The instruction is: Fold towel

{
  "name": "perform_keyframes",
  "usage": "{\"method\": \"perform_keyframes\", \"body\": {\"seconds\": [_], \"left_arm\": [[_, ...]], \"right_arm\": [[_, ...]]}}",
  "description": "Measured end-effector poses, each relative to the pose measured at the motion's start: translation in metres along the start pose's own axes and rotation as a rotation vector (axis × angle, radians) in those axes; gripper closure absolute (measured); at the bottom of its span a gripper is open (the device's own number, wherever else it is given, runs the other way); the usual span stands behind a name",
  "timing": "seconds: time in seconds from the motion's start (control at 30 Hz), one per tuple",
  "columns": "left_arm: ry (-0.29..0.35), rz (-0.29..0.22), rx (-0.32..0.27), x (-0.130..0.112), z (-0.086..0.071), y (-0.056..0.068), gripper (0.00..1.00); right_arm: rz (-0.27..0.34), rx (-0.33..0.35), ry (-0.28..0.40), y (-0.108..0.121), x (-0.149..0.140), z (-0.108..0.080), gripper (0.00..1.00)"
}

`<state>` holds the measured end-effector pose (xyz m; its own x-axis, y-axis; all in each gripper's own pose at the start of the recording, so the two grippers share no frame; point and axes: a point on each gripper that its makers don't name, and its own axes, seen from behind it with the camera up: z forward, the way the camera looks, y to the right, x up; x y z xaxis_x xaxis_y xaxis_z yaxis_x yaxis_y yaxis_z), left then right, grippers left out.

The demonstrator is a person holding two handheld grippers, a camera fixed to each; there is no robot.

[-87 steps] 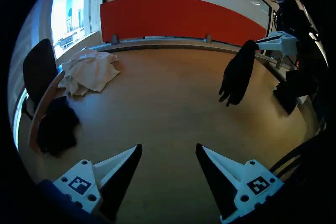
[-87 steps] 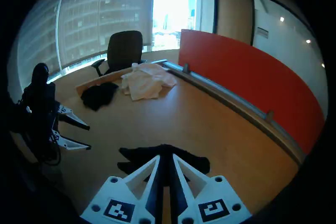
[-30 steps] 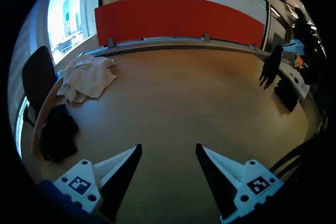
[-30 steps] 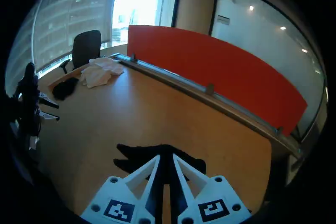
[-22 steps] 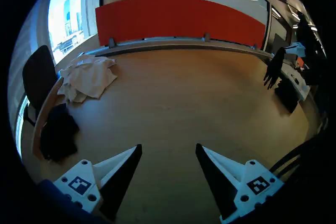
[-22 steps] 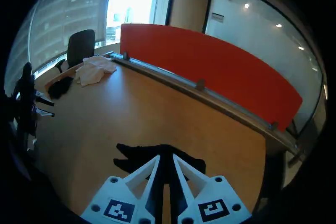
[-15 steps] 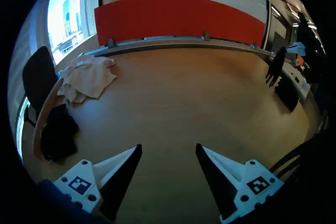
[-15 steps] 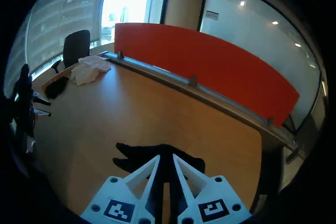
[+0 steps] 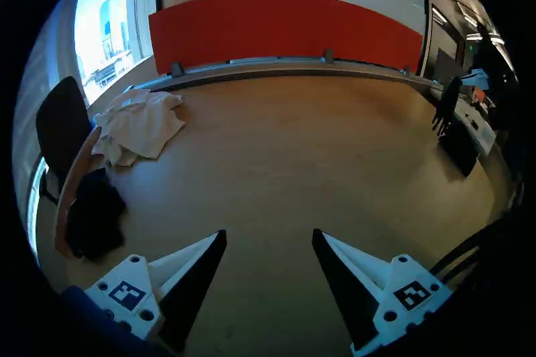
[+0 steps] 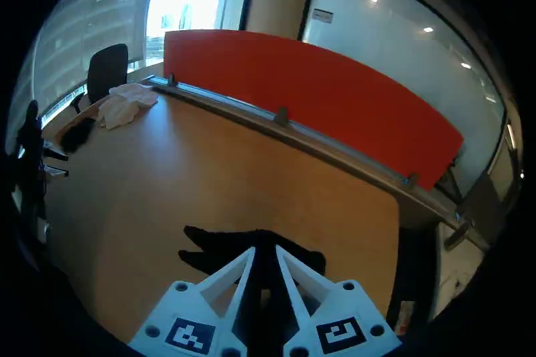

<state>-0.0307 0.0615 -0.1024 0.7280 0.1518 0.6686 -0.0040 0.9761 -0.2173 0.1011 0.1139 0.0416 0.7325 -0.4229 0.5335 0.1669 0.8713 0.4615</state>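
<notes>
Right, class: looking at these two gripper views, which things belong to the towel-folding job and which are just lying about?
In the job:
black cloth, pinched in the shut right gripper
left gripper, open
wooden desk, likely the folding surface

Lying about:
white cloth pile, crumpled
dark bundle at the desk's edge
office chair
red partition

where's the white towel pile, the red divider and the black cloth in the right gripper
white towel pile (image 9: 141, 122), left gripper view, middle of the heap
red divider (image 9: 288, 25), left gripper view, centre of the panel
black cloth (image 10: 218, 244), right gripper view, part left of the jaws
</notes>
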Motion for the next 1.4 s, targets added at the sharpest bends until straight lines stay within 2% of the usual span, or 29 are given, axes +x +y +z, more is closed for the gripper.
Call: {"method": "perform_keyframes", "body": {"seconds": [0.6, 1.1, 1.4], "left_arm": [[0.000, 0.020, 0.002, 0.007, 0.001, 0.002, 0.05], [0.000, 0.032, -0.006, 0.011, 0.003, 0.010, 0.05], [-0.003, 0.040, -0.009, 0.011, 0.001, 0.012, 0.05]], "right_arm": [[0.041, -0.078, -0.036, 0.064, -0.019, -0.015, 0.95], [0.052, -0.095, -0.062, 0.076, -0.039, -0.028, 0.95], [0.061, -0.111, -0.110, 0.084, -0.073, -0.043, 0.95]]}}
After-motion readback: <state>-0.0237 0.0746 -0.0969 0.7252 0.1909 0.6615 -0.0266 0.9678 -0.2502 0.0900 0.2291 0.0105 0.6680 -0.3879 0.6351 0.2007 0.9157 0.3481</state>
